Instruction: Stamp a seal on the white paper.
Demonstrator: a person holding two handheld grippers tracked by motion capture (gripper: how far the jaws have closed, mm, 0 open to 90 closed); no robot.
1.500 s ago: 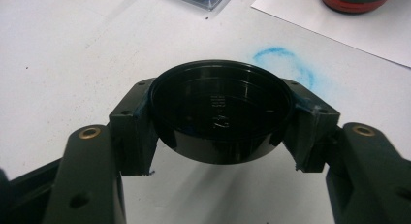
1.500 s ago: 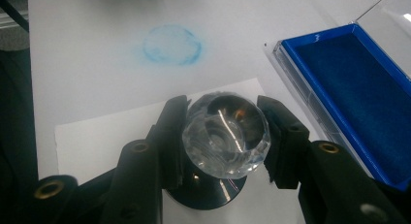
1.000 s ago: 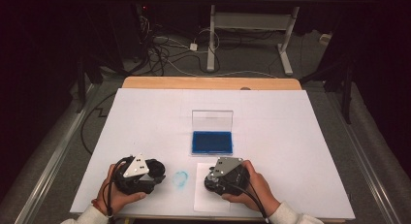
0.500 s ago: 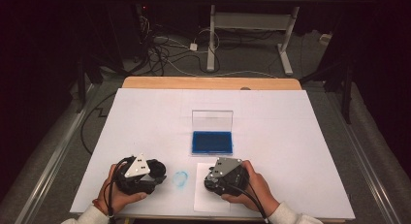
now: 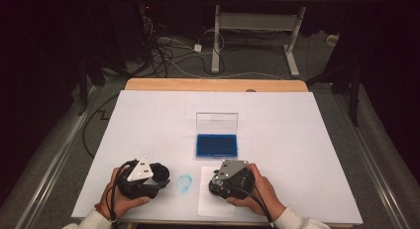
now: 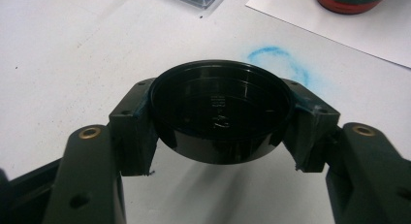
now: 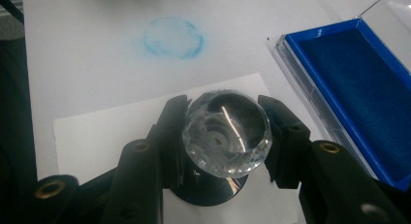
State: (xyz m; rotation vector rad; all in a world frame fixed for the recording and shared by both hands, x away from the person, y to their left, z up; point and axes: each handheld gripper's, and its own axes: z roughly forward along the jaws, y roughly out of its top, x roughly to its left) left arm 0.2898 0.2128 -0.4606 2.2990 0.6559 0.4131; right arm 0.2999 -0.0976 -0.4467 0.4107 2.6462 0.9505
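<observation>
My left gripper (image 6: 223, 112) is shut on a round black cap (image 6: 220, 136), held just above the white table cover, open side up. In the high view this left gripper (image 5: 162, 181) sits at the front left. My right gripper (image 7: 227, 112) is shut on the clear faceted knob (image 7: 227, 129) of a stamp, whose black base (image 7: 206, 192) rests on a white paper sheet (image 7: 97, 132). In the high view the right gripper (image 5: 215, 183) is over that sheet (image 5: 210, 204). An open blue ink pad (image 5: 216, 145) lies just beyond both grippers.
A smudged blue ring print (image 5: 184, 183) marks the table cover (image 5: 297, 140) between the two grippers. The ink pad's clear lid (image 5: 216, 122) stands upright behind it. The wooden table edge (image 5: 213, 85) runs along the far side, with cables on the floor beyond.
</observation>
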